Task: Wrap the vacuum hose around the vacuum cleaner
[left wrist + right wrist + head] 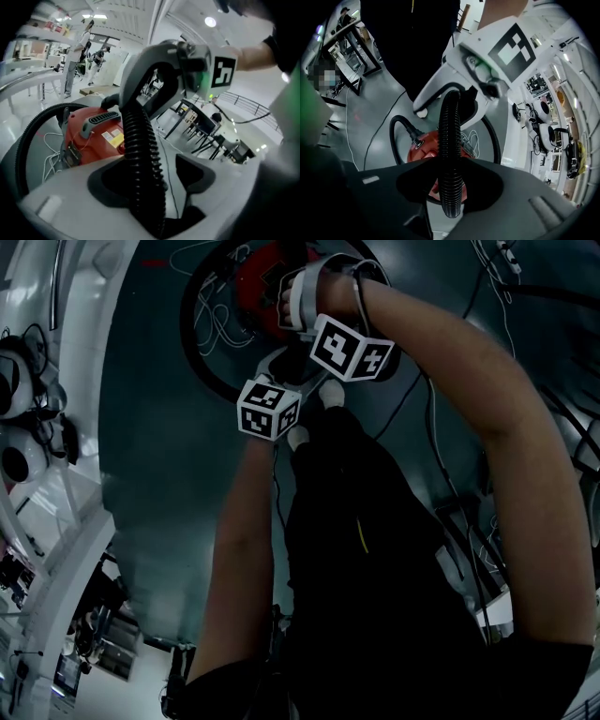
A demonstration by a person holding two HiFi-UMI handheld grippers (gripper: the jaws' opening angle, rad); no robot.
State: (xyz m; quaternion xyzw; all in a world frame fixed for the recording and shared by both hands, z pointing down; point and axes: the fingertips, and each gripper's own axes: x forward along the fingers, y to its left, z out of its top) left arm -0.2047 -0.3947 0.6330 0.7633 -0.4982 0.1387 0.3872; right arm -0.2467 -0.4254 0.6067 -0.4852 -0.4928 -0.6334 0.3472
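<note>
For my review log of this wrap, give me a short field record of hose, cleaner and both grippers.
cleaner: red vacuum cleaner, on the floor
hose: black ribbed hose, curving partly around cleaner
left gripper: fingers apart, hose between them
right gripper: closed on hose, pointing steeply down
wrap: unfinished
</note>
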